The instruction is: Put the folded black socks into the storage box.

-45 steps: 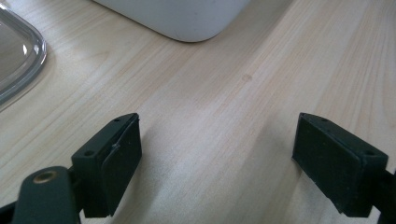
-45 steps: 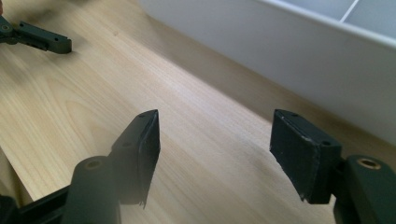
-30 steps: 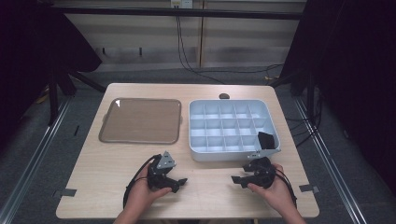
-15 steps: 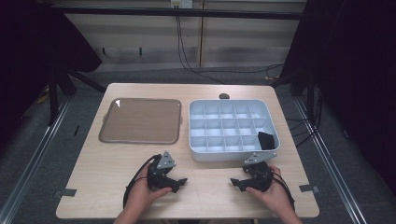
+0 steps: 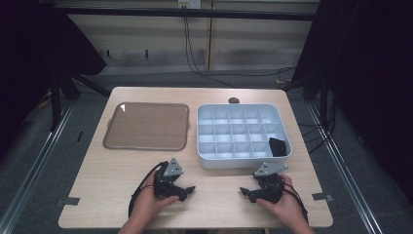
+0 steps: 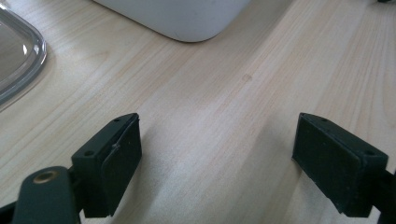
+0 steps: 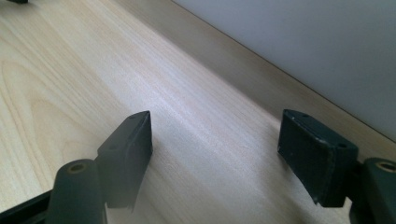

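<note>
Both grippers rest low on the wooden table near its front edge, each held in a hand. My left gripper [image 5: 188,190] points right, toward the middle. It is open, with bare wood between its pads [image 6: 217,158]. My right gripper [image 5: 245,192] points left, just in front of the white compartment tray [image 5: 243,160]. Its jaws have just been opening and now stand wide apart with nothing between them [image 7: 215,154]. The tray's white wall [image 7: 303,46] runs close beside the right gripper.
A black object [image 5: 277,146] lies in the tray's near right compartment. A shallow clear tray [image 5: 146,126] sits at the left of the table, and its rim [image 6: 23,60] appears in the left gripper view. A small dark thing [image 5: 234,101] lies at the far edge.
The right gripper has shifted very slightly toward the table's near edge. The left hand has kept still.
</note>
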A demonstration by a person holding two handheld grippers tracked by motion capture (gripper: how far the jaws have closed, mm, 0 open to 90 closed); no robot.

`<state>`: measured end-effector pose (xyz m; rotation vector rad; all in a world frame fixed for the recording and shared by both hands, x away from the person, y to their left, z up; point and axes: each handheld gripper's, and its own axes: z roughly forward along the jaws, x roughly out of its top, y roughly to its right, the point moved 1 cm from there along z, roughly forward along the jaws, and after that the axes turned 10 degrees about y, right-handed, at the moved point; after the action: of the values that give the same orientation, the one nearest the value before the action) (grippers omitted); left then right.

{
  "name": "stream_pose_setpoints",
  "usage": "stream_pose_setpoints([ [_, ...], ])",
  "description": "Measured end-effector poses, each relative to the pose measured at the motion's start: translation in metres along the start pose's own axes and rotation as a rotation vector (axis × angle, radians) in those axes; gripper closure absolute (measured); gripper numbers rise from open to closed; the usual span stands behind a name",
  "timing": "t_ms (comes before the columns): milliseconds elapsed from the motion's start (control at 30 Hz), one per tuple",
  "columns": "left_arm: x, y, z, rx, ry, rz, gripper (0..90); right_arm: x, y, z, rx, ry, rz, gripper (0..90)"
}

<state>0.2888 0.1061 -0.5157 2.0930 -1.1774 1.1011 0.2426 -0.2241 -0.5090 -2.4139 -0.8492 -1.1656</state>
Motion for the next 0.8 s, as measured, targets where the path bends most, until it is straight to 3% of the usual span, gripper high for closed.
stream_pose_setpoints([
  [333,0.0,0.0,0.0,0.0,-0.001,0.001,15.1,-0.0054,0.0001,-0.0015,0.0,0.04,-0.008,25.2],
  [467,-0.0001,0.0001,0.0,0.0,0.0,0.0,15.1,-0.01,0.0003,-0.0007,0.007,0.084,-0.01,23.1],
  [800,-0.0001,0.0001,0.0,0.0,0.0,0.0,15.1,-0.0102,0.0001,-0.0006,0.005,0.086,-0.012,23.0],
])
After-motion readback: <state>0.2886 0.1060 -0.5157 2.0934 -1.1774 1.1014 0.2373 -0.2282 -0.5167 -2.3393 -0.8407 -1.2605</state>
